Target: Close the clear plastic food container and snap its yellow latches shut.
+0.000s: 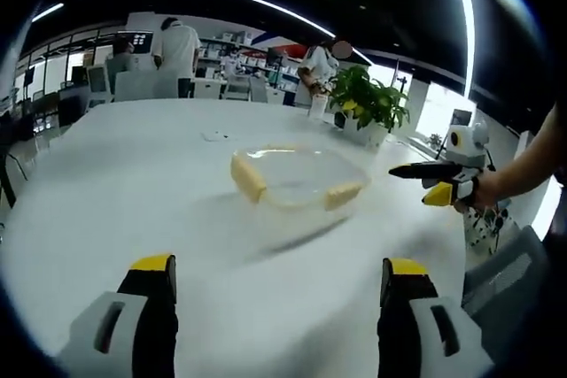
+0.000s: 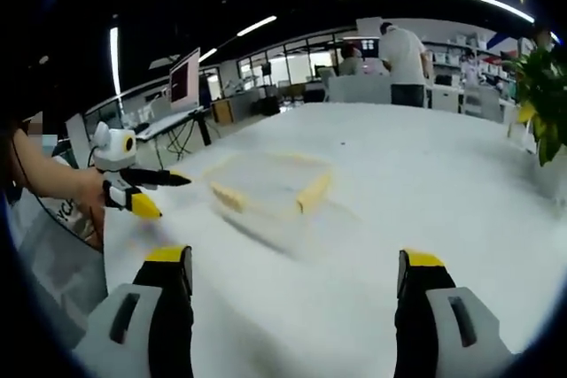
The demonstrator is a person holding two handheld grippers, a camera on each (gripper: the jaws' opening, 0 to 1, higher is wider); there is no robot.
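Left gripper (image 1: pixel 276 276): jaws spread, empty, short of the container. Clear plastic food container (image 1: pixel 297 179): mid-table (image 1: pixel 133 183), lid seemingly on, yellow latches (image 1: pixel 248 176) flared out, unsnapped. Right gripper (image 2: pixel 297 270): jaws spread, empty. Step, by judgement: approach; next, press latches down.

Container (image 1: pixel 297 181) lies on the tabletop (image 1: pixel 133 183), ahead of both tools. Left tool (image 1: pixel 279 273) approaches from one side, right tool (image 2: pixel 297 265) from the opposite. Potted plant (image 1: pixel 368 104) stands behind the container.
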